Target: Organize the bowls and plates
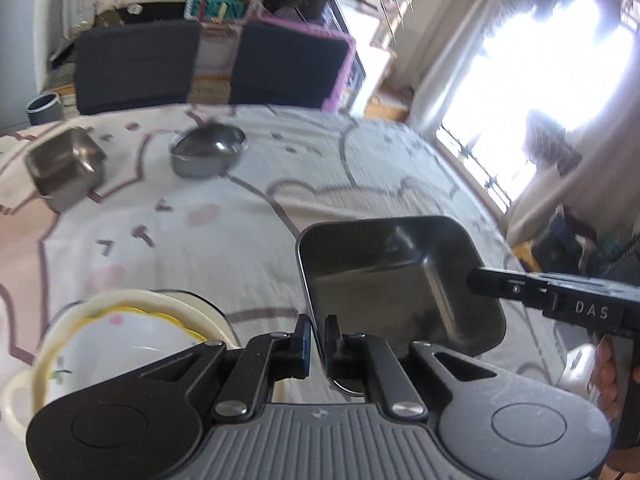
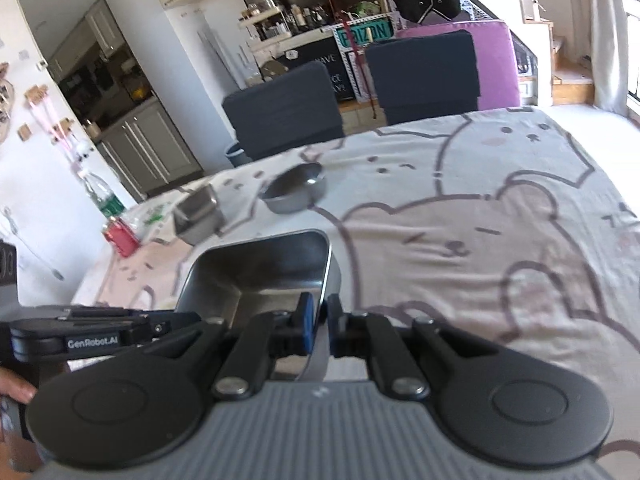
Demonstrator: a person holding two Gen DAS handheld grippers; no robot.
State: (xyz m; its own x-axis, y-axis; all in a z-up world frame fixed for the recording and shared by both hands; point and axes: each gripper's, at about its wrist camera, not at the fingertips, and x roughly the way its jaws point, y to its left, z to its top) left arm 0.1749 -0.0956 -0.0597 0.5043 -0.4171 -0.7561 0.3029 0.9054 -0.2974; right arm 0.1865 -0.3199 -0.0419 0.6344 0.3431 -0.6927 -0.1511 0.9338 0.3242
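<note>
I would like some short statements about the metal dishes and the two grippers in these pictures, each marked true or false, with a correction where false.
1. Both grippers clamp the rim of the same square metal tray. True: the left gripper and the right gripper hold opposite sides.
2. The round metal bowl sits inside the small square metal container. False: they stand apart on the tablecloth.
3. A white bowl with a yellow rim is near the left gripper. True.
4. The held tray is full of food. False: it looks empty.
5. The tablecloth is plain white. False: it carries cartoon bear outlines.
</note>
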